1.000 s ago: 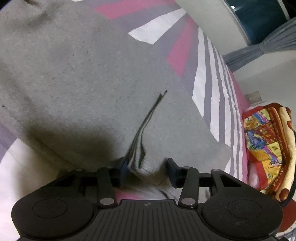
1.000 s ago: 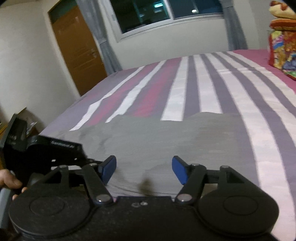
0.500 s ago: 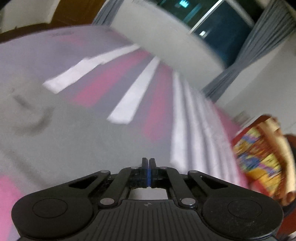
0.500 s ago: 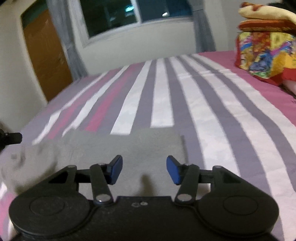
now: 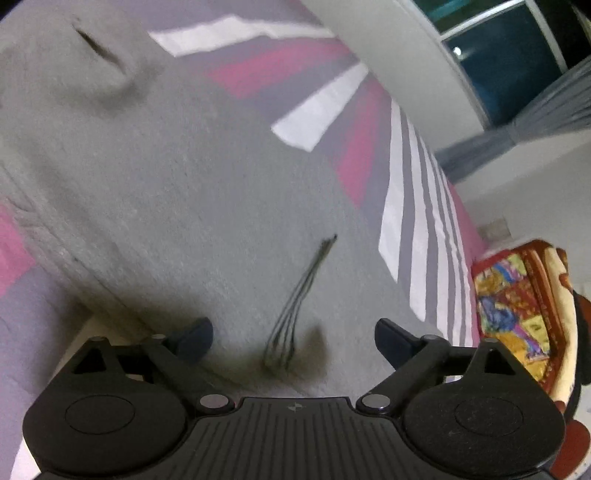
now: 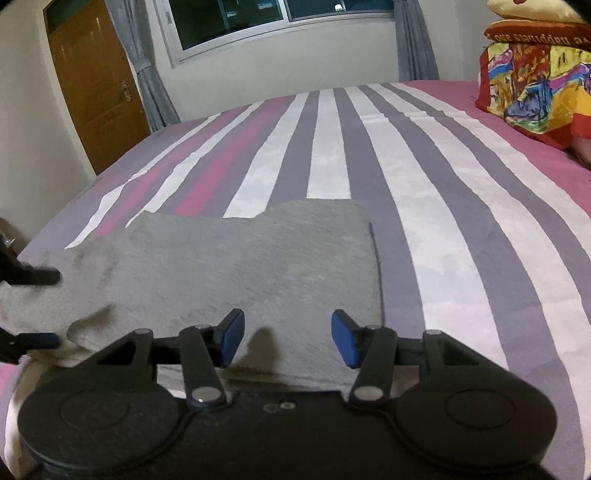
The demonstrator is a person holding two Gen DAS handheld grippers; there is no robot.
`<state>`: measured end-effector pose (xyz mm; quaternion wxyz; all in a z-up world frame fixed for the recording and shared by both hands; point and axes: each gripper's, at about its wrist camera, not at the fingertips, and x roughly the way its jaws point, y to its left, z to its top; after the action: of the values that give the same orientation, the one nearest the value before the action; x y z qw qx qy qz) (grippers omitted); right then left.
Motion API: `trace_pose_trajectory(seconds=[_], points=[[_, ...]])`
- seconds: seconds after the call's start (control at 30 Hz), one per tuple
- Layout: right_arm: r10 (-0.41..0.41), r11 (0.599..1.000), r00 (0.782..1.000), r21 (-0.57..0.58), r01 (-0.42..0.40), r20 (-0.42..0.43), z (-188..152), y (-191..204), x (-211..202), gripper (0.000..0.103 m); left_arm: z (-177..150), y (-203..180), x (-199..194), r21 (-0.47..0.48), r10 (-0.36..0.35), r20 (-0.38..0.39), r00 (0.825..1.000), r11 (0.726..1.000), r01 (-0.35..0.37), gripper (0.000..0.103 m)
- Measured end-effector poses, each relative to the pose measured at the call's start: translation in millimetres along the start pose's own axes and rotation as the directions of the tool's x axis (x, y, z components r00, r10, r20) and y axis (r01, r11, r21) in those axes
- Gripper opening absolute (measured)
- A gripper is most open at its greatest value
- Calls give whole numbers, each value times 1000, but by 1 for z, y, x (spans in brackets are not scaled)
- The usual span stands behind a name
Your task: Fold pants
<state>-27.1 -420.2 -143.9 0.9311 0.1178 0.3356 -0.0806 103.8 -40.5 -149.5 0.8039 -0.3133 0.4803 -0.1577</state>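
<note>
Through your left wrist view, the left tool [image 5: 293, 341] is opening wide, nothing pinched; the grey pants [image 5: 155, 177] lie just ahead and below, a dark crease [image 5: 299, 295] running away from you. Through the right, the right tool [image 6: 287, 341] hangs half spread over the soft knit's near edge on the striped bed [image 6: 461, 221].

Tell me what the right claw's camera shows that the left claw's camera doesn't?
Only the right view shows the wooden door, the whole window, and the left claw's fingertips poking in at the side. Only the left view shows a dark crease in the cloth between the left claw as its jaws open, holding nothing. Both show the grey pants on the striped bedsheet, the colourful bedding pile and grey curtains.
</note>
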Motion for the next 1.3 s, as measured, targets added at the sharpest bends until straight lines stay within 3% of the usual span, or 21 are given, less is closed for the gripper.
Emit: trace_pose_trajectory(seconds=[0.07,0.1,0.13,0.17,0.4,0.43,0.5,0.6,0.7,0.77,0.87,0.97,1.03,1.13,1.3], points=[[-1,1000,1000,11,1,4,-1,-3,-2,52,-1,3,4,-5,-10,-28,1000,1000,10,90],[2,1000,1000,18,-2,6,-1,-4,-3,52,-3,4,5,-5,-14,-39,999,1000,14,75],[4,1000,1000,24,-5,9,-1,-5,-4,52,-4,4,8,-3,-24,-62,998,1000,24,52],[4,1000,1000,28,-5,11,-1,-6,-5,53,-7,6,15,-20,-38,-105,994,999,37,44],[5,998,1000,54,-6,20,-6,-10,-10,53,-21,11,43,-112,-92,-139,986,991,77,42],[1,999,1000,54,-2,21,-5,-10,-11,53,-21,8,45,-112,-94,-126,988,991,80,38],[-8,999,1000,50,6,24,-3,-10,-10,53,-20,-1,44,-90,-77,-92,993,994,68,17],[-21,999,999,33,20,29,2,-8,-8,51,-9,-23,28,-36,-94,-9,996,995,94,16],[-10,1000,999,3,10,45,11,0,-6,51,5,-48,-5,78,-160,82,984,985,154,16],[8,1000,999,-23,-7,47,15,9,-2,51,10,-52,-19,133,-164,123,979,980,147,16],[40,998,998,-55,-38,39,13,26,5,51,6,-28,-14,139,-67,126,990,989,49,16],[16,992,999,-123,-20,-36,5,39,26,50,0,2,23,152,80,36,996,985,-85,16],[-9,985,995,-175,-9,-103,-1,44,40,51,-4,2,27,169,88,45,995,981,-95,18],[-2,985,993,-173,-18,-116,2,42,40,51,4,-12,24,155,106,48,993,982,-112,18],[26,992,999,-126,-31,-44,15,43,27,52,10,-40,7,227,59,91,994,971,-78,21]])
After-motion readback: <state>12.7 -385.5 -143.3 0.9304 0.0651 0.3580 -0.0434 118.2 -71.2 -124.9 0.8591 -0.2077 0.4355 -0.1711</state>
